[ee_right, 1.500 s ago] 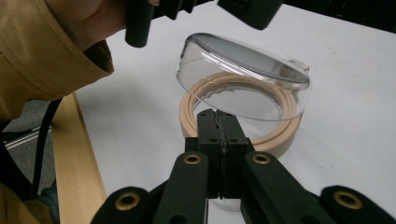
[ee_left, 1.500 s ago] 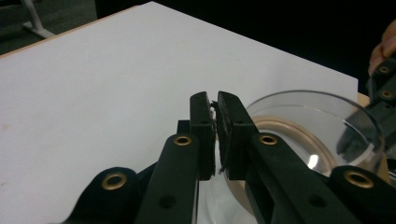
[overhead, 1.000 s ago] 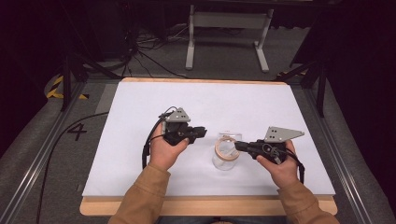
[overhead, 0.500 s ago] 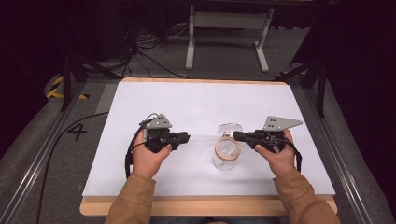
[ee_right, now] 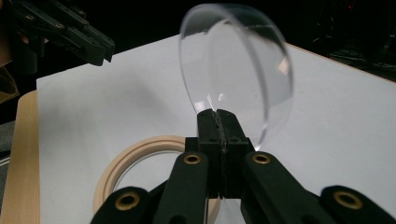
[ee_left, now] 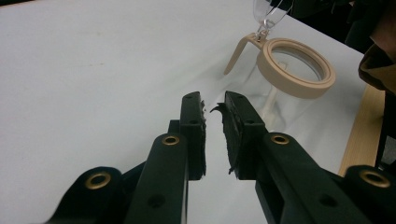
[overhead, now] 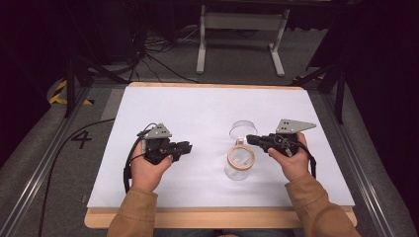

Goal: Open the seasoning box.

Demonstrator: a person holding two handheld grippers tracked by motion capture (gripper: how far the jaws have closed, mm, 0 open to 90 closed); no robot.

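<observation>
clear glass jar [overhead: 238,165] is standing at the table's [overhead: 197,113] centre-right, round tan rubbery ring at its mouth, domed see-through lid [ee_right: 236,70] tipped up toward 12 o'clock. right gripper [overhead: 250,139] is clenching the lid's edge. left gripper [overhead: 187,146], at the jar's 9 o'clock, has just been opening; jaws slightly apart, nothing between.
</observation>
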